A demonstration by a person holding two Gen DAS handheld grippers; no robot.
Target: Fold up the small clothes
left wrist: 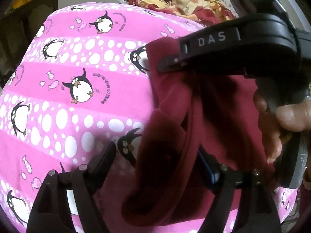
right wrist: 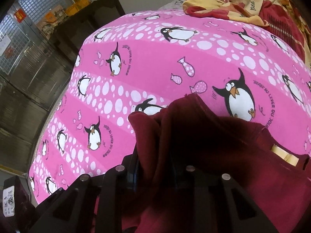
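Two grippers work on one maroon garment (left wrist: 175,128) above a pink penguin-print bedsheet (left wrist: 64,89). In the left wrist view the garment fills the lower centre and right of the frame, bunched and hanging in soft folds. The right gripper (left wrist: 165,66) enters from the upper right, its black fingers clenched on the garment's top edge, a hand (left wrist: 283,120) wrapped on its handle at the right edge. The left gripper (left wrist: 155,167) sits at the bottom of the frame with its jaws spread apart; the cloth droops between them, and nothing is pinched.

In the right wrist view the same garment (right wrist: 204,136) rises from the bottom centre, gathered between that gripper's fingers, a pale label (right wrist: 285,153) showing at the lower right. A heap of red and yellow clothes (right wrist: 243,2) lies at the upper right.

Judging by its drape, the fabric is light, limp and thick-knit, unlikely to slip. A hemmed edge or corner looks the best hold.
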